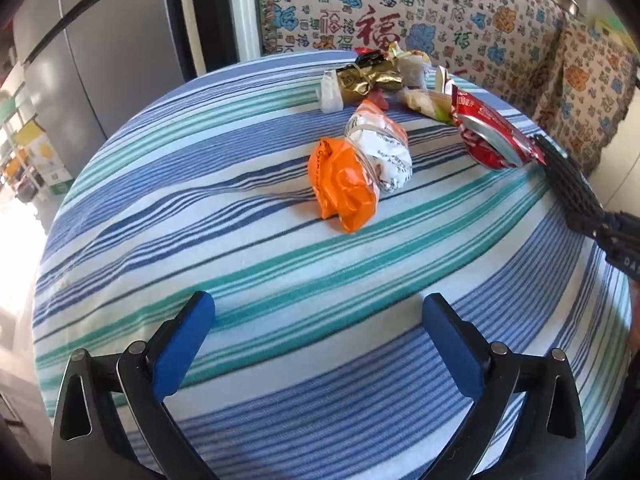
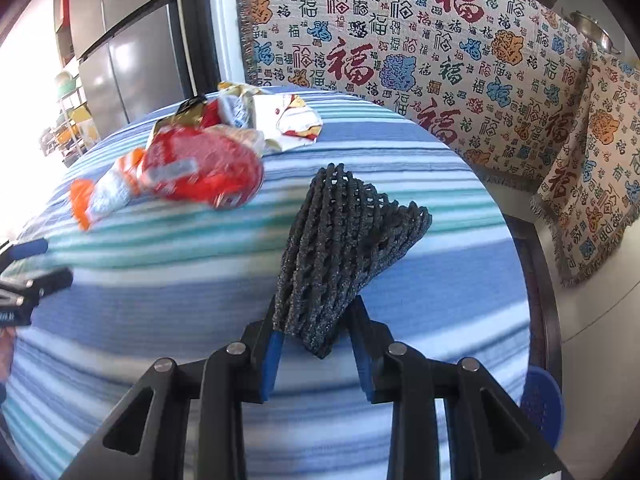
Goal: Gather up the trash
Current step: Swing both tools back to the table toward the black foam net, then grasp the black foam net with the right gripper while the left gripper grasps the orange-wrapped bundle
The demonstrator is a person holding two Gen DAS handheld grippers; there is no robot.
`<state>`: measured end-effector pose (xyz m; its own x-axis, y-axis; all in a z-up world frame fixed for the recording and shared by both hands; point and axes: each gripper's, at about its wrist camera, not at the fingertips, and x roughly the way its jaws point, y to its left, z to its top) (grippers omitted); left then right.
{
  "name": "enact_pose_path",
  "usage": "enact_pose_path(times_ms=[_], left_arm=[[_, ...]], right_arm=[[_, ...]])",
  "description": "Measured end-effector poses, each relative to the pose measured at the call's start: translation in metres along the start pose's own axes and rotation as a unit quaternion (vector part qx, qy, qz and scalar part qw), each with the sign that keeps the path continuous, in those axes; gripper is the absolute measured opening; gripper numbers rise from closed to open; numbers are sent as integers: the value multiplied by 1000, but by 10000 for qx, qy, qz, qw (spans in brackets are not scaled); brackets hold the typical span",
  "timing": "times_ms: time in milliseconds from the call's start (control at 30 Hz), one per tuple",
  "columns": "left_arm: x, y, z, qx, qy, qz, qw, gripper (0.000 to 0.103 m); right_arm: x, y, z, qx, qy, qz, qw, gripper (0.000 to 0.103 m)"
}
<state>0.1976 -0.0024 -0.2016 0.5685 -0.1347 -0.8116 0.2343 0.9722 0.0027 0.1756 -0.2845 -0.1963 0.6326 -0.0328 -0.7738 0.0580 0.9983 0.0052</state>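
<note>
My right gripper (image 2: 316,320) is shut on a black foam net sleeve (image 2: 344,248) and holds it above the striped tablecloth (image 2: 420,300); the sleeve also shows at the right of the left wrist view (image 1: 568,176). My left gripper (image 1: 318,312) is open and empty over the near part of the tablecloth (image 1: 280,280). Ahead of it lie an orange and white crumpled wrapper (image 1: 360,168), a crushed red can (image 1: 492,136), and a gold wrapper (image 1: 368,80). The red can (image 2: 200,168) lies left of the sleeve in the right wrist view.
More wrappers (image 1: 416,64) pile at the table's far edge. A patterned cloth (image 2: 400,48) covers a sofa behind the table. A steel fridge (image 1: 100,60) stands at the left. A blue round object (image 2: 542,408) sits low beside the table's right edge.
</note>
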Motion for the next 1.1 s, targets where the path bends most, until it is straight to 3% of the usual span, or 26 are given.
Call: enact_pose_path(times_ms=[133,233,300,333,567,667,1100], left_arm=[[14,-7,18,220,8,-135,9997,103],[25,-9,34,189,-8,-115,9998,103],[30,-9,41,177,-7,-103,9998,103],[32,-9,44,174,-9,-102,9998,103],[42,-8,57,59,-8,-16,10000,103],[47,-8,63,0,-15,46,10000,103],[50,-8,67,13,-21,97,9999,103]], right_arm=[[20,0,25,24,25,-1,10000,34],[33,1,34,-27,60,123,9999,58],[39,4,39,-97,123,266,9995,82],[41,6,40,-146,145,276,9994,84],[39,6,33,-130,207,104,9996,91],[49,2,41,-73,306,51,9995,103],[56,0,47,-13,303,-11,9995,103]])
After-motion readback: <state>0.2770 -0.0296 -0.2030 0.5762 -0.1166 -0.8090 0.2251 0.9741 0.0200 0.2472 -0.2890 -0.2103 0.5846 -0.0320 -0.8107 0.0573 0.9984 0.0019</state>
